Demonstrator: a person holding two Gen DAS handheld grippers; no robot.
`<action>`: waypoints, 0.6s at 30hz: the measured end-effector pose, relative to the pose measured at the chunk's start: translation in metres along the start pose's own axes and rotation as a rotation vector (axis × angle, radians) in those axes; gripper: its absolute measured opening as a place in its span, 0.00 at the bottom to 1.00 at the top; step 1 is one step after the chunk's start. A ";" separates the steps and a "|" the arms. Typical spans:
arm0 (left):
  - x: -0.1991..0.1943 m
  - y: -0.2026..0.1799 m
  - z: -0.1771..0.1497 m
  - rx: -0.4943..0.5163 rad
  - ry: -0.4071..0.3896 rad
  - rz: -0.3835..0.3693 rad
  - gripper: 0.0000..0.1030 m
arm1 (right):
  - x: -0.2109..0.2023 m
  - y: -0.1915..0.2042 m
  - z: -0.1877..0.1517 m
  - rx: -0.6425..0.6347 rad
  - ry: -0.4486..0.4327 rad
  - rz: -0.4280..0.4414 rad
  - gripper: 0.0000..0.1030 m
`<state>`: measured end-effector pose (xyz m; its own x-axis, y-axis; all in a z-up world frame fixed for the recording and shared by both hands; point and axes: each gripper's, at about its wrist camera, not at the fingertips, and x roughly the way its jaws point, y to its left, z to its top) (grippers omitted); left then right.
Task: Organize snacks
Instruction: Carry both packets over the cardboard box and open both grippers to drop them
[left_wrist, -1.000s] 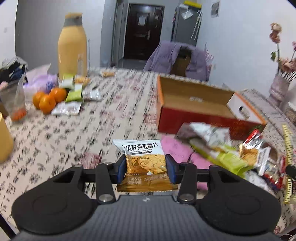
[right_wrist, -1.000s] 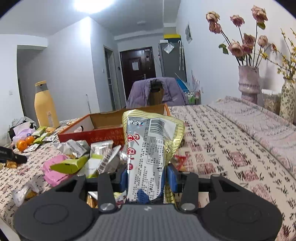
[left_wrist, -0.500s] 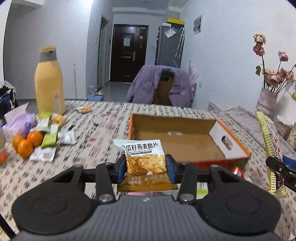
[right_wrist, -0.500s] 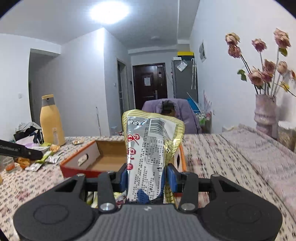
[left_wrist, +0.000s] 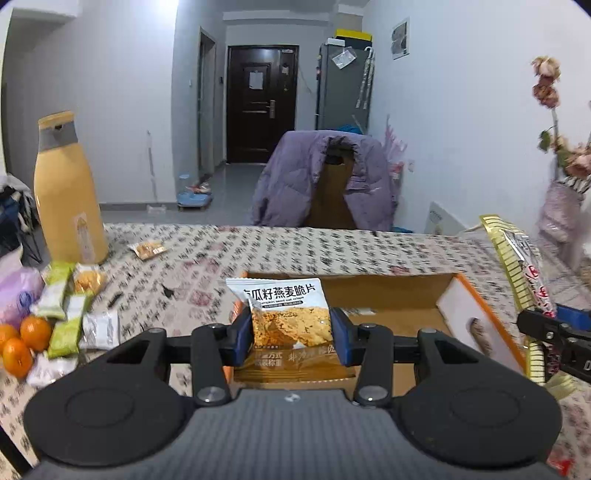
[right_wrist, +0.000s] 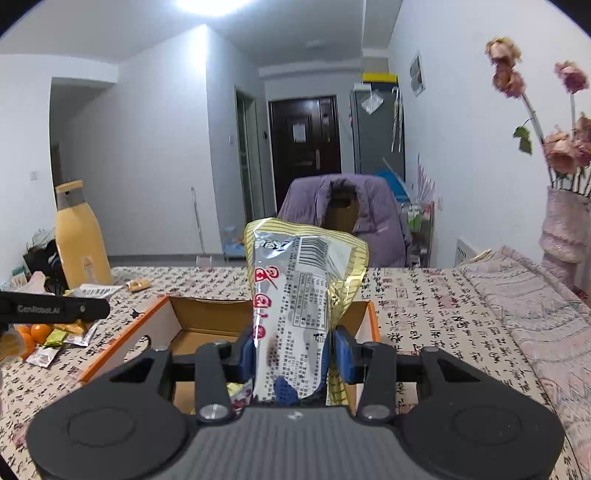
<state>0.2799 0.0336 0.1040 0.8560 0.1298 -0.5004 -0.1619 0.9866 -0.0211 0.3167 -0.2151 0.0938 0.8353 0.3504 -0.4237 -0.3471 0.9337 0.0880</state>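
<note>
My left gripper (left_wrist: 291, 334) is shut on an orange-and-white oat crisp packet (left_wrist: 288, 325) and holds it over the near left edge of the open orange cardboard box (left_wrist: 480, 314). My right gripper (right_wrist: 295, 352) is shut on a tall silver-and-gold snack bag (right_wrist: 299, 310) and holds it upright over the near side of the same box (right_wrist: 125, 339). The right gripper and its bag (left_wrist: 524, 280) show at the right edge of the left wrist view. The left gripper's finger (right_wrist: 55, 308) shows at the left edge of the right wrist view.
A tall yellow bottle (left_wrist: 66, 192) stands at the table's far left. Green and white snack packets (left_wrist: 70, 314) and oranges (left_wrist: 26, 339) lie left of the box. A chair with a purple jacket (left_wrist: 325, 184) stands behind the table. A vase of dried flowers (right_wrist: 565, 221) stands at the right.
Both grippers have lifted away from the snack pile with their packets and moved toward the orange box, now over its near side. Both stay shut.
</note>
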 end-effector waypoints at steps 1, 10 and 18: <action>0.007 -0.002 0.002 0.007 0.004 0.014 0.43 | 0.008 0.000 0.003 -0.001 0.016 -0.001 0.41; 0.071 -0.014 0.007 0.034 0.105 0.072 0.43 | 0.078 0.016 0.013 -0.061 0.149 -0.043 0.41; 0.116 -0.019 -0.007 0.033 0.221 0.084 0.43 | 0.134 0.025 0.001 -0.115 0.301 -0.085 0.41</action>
<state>0.3785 0.0296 0.0407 0.7117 0.1903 -0.6762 -0.2087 0.9764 0.0551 0.4206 -0.1446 0.0402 0.7055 0.2183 -0.6742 -0.3422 0.9381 -0.0543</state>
